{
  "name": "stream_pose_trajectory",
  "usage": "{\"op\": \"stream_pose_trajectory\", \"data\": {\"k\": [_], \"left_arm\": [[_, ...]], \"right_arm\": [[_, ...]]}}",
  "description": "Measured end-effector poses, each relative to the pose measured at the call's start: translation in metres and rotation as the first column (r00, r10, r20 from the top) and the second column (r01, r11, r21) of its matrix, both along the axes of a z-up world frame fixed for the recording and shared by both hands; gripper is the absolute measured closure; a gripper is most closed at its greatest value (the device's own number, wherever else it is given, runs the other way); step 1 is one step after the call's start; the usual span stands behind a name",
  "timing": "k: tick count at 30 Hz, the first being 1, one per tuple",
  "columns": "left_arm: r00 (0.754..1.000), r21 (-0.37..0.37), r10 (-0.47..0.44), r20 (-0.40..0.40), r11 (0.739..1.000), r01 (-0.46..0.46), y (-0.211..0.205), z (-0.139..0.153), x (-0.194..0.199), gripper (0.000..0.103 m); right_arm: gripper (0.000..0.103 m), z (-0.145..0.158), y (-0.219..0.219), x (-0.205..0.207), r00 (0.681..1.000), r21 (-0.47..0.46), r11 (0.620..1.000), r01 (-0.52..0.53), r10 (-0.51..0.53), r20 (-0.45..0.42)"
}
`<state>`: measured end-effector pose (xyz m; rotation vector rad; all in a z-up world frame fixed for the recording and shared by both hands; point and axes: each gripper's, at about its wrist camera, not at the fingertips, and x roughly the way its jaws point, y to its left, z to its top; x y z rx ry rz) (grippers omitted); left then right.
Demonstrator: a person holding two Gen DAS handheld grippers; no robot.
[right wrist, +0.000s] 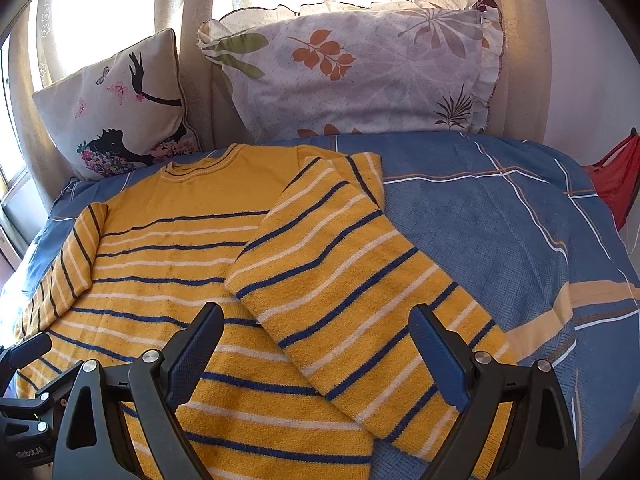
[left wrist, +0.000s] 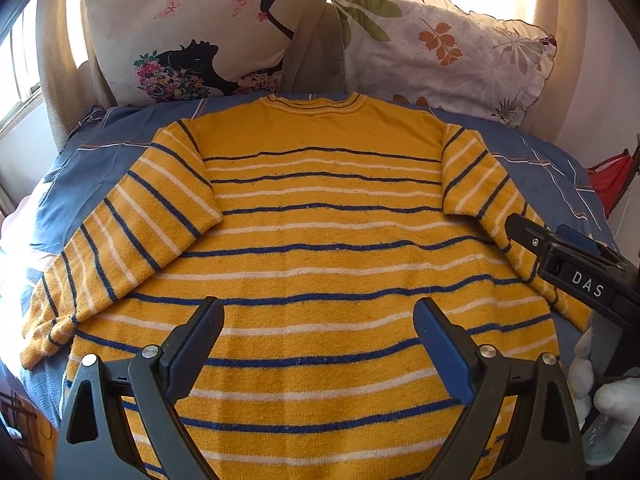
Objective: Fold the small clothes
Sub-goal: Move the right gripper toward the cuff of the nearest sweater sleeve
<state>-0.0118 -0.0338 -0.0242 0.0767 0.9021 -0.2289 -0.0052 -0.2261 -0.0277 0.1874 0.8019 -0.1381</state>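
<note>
A yellow sweater [left wrist: 320, 216] with blue and white stripes lies flat on the bed, neck toward the pillows. Its left sleeve [left wrist: 120, 240] and right sleeve [left wrist: 472, 176] slant down and outward. My left gripper [left wrist: 320, 320] is open and empty above the sweater's lower body. My right gripper shows in the left wrist view [left wrist: 520, 232] at the right sleeve. In the right wrist view the sweater [right wrist: 168, 256] is on the left and its right sleeve [right wrist: 360, 300] lies between the fingers of my open, empty right gripper [right wrist: 316, 328].
A blue checked bedsheet [right wrist: 500, 240] covers the bed. A butterfly pillow [left wrist: 192, 32] and a leaf-print pillow [left wrist: 440, 48] lean against curtains at the back. Something red [right wrist: 616, 176] is at the bed's right edge. A white-gloved hand [left wrist: 608, 396] is at lower right.
</note>
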Motion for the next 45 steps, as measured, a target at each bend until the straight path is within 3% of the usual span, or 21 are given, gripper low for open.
{"op": "stream_pose_trajectory", "data": {"k": [15,45], "left_arm": [[0.998,-0.016,-0.063,-0.006,0.998,0.063,-0.017,0.003,-0.013,0.008],[0.998,-0.007,-0.056,-0.014,0.998,0.056,-0.020,-0.003,-0.011,0.008]], "right_arm": [[0.007,-0.009,-0.012,-0.012,0.999,0.009,1.000,0.010,-0.010,-0.032],[0.007,-0.016,-0.029,-0.028,0.999,0.037,0.999,0.020,-0.019,-0.040]]}}
